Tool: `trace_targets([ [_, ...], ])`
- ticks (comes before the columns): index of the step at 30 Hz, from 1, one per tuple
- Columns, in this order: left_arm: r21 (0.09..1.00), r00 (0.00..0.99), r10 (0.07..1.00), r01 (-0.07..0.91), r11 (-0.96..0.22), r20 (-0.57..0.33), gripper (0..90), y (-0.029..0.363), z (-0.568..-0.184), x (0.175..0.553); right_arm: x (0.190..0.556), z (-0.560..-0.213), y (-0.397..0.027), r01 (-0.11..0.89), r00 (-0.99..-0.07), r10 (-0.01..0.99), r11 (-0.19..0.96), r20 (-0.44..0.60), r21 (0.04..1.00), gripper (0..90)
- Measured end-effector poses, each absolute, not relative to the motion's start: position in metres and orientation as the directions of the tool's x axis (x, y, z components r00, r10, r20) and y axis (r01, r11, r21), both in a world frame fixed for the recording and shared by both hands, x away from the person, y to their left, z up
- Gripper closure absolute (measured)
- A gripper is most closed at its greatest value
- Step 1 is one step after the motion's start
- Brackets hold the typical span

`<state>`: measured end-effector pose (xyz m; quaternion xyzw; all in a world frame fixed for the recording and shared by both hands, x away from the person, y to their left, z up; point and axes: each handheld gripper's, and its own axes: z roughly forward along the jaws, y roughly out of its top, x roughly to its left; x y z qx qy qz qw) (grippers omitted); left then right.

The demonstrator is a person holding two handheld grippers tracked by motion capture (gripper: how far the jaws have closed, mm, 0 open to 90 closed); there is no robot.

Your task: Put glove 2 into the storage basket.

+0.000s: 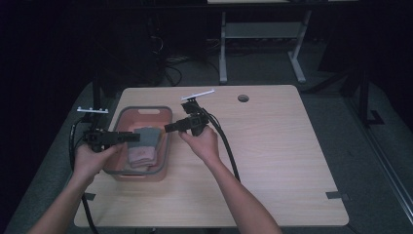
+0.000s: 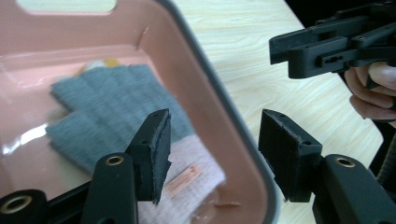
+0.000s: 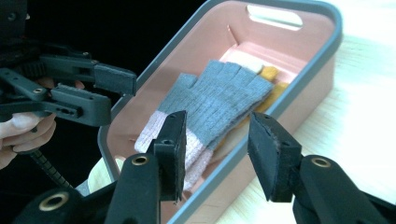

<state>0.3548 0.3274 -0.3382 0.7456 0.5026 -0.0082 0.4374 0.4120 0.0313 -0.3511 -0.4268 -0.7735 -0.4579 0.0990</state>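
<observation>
Right gripper view showed yellow-orange glove (image 3: 273,74) under grey knit glove with pink cuff (image 3: 219,100) in pink plastic basket (image 3: 299,100); high view didn't. Left gripper (image 2: 212,154) and right gripper (image 3: 217,149) released, nothing between jaws. Light wooden table (image 1: 272,146), dark room.

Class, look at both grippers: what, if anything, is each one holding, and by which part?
Nothing: the left gripper and right gripper are both open and empty, above the glove in the basket.
</observation>
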Motion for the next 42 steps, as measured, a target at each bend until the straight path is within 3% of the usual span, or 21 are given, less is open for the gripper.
trace_targets([
  [42, 0.688, 0.645, 0.605, 0.694, -0.210, -0.467, 34.0, 0.221, -0.340, 0.346, 0.391, -0.343, -0.094, 0.763, -0.520, 0.664, 0.078, 0.537, 0.642, 44.6],
])
